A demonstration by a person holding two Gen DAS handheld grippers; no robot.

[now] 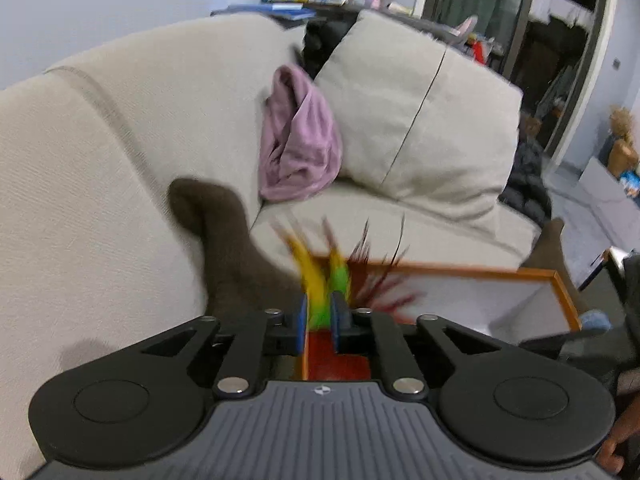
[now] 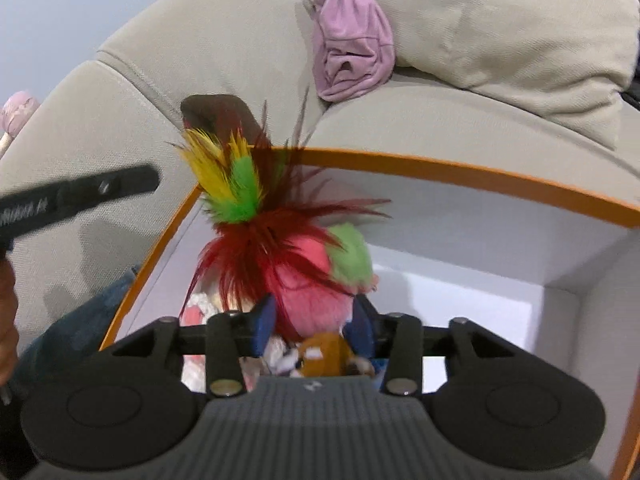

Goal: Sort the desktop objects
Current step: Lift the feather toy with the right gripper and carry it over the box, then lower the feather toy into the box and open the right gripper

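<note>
**Feather toy going into the orange-rimmed box**

The feather toy [image 2: 248, 216], a tuft of yellow, green and dark red plumes, is sticking up over the near left part of the white box with the orange rim [image 2: 440, 168]. It is looking very light, soft and easily crushed; the plumes would be bending and slipping, so the firmer base under the red plumes seems the better place to take hold.

The left gripper [image 1: 320, 316] is standing almost closed, with the green and yellow plumes between its blue pads [image 1: 301, 320]; motion blur is hiding whether they are really pinching.

The right gripper [image 2: 314, 324] is standing about half open around a pink and green plush toy [image 2: 316, 280] lying in the box, pads apparently not pressing. A brown plush [image 2: 324, 356] is lying nearer.

Beyond, a beige sofa [image 2: 440, 112] is carrying a lilac cloth [image 2: 352, 48].
</note>
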